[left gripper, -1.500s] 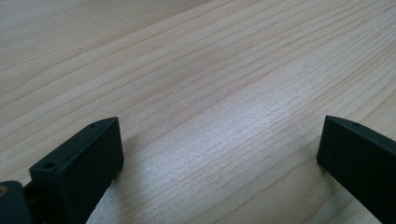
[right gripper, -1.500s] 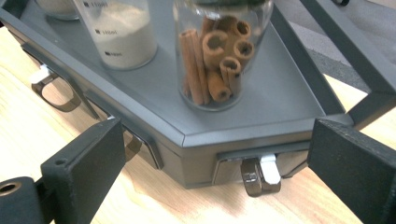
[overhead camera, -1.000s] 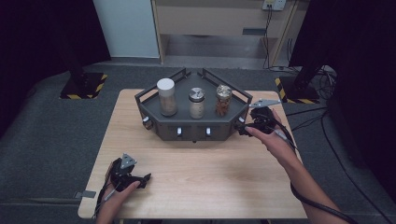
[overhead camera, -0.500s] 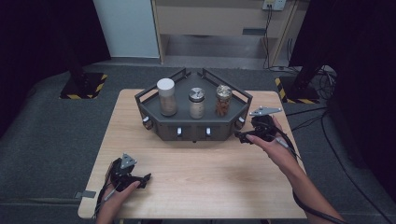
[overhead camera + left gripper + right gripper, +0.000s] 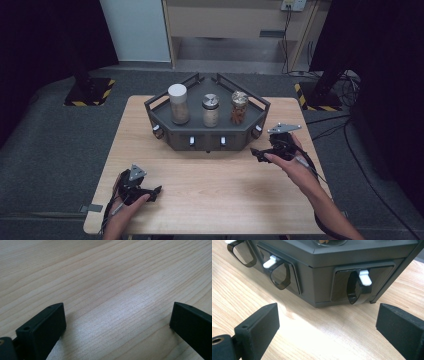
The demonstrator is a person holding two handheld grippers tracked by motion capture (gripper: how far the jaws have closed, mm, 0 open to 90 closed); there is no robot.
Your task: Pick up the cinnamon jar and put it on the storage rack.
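We see the right gripper open before the dark grey plastic rack's smoky translucent loop handle, frame centre-right. It looks stiff, light and slick, so we'd pinch its flat sides. Left gripper open over the wooden bench.

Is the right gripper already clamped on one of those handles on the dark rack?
No. In the right gripper view the right gripper has its jaws wide apart over bare wood, short of the nearest handle on the dark rack.

High view: above my side, looking forward and down on the table.
My left gripper view: close over bare tabletop.
My right gripper view: low, close, facing the rack; the high view shares it.
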